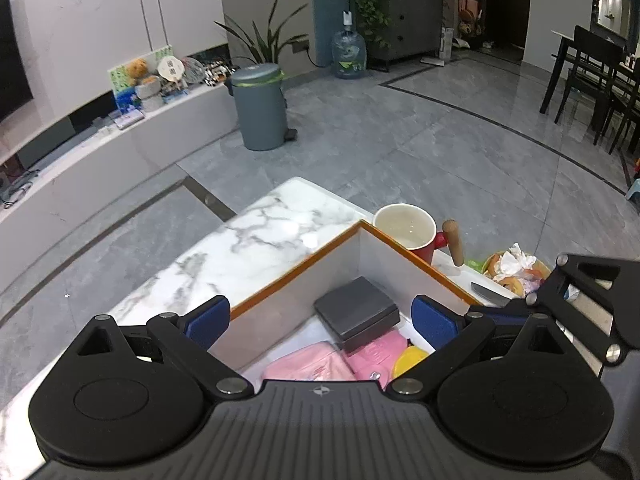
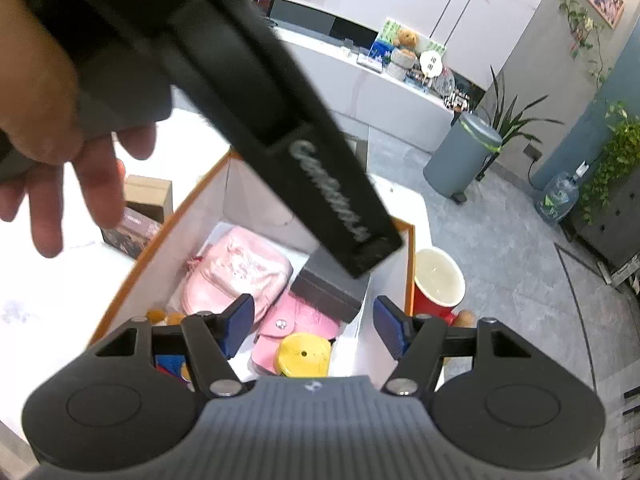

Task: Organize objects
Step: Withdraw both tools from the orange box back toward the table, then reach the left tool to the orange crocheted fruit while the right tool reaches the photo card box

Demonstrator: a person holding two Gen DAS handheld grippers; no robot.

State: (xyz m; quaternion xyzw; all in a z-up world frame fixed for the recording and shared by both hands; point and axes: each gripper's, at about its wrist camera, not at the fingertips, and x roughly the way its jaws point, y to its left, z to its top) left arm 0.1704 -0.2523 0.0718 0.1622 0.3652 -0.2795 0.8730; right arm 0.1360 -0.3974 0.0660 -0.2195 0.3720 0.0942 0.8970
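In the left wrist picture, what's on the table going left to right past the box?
Box → red mug → knife → bowl of scraps.

Your left gripper (image 1: 320, 322) is matte black: two round hubs, silver screws at the linkage joints, blue pads (image 1: 208, 320) at the tips, a ribbed grey body behind. Your right gripper (image 2: 314, 322) matches. Pale lettering runs along the black handle (image 2: 280, 128) ahead of it.
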